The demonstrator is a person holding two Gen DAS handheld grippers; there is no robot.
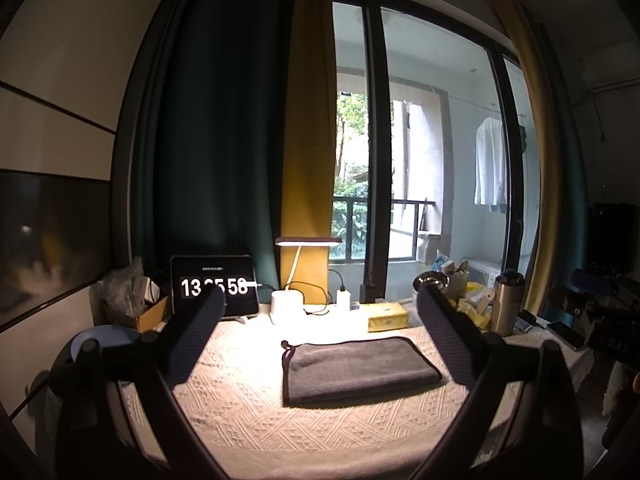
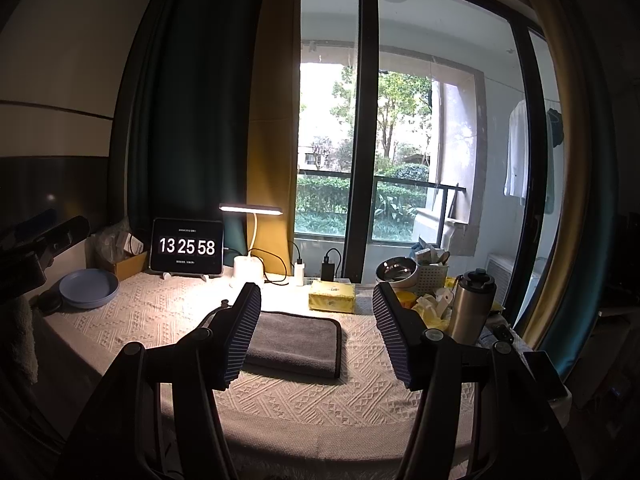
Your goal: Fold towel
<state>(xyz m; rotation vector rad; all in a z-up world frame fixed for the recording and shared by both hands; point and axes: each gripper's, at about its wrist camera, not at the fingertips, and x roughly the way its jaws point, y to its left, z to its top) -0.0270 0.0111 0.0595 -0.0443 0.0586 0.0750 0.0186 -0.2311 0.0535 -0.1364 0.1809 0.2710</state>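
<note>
A dark grey towel (image 1: pixel 356 370) lies folded into a flat rectangle on the cream patterned tablecloth (image 1: pixel 248 412), with a small loop at its far left corner. It also shows in the right wrist view (image 2: pixel 296 342). My left gripper (image 1: pixel 320 300) is open and empty, held above the table in front of the towel. My right gripper (image 2: pixel 316 294) is open and empty, also held back from the towel, whose left part is hidden behind the left finger (image 2: pixel 240 336).
At the table's back stand a tablet clock (image 2: pixel 187 246), a lit desk lamp (image 2: pixel 250 210), chargers, a yellow tissue pack (image 2: pixel 332 296), a steel bowl (image 2: pixel 396 272) and a steel bottle (image 2: pixel 472 308). A blue plate (image 2: pixel 89 289) sits at left. A phone (image 2: pixel 544 374) lies at right.
</note>
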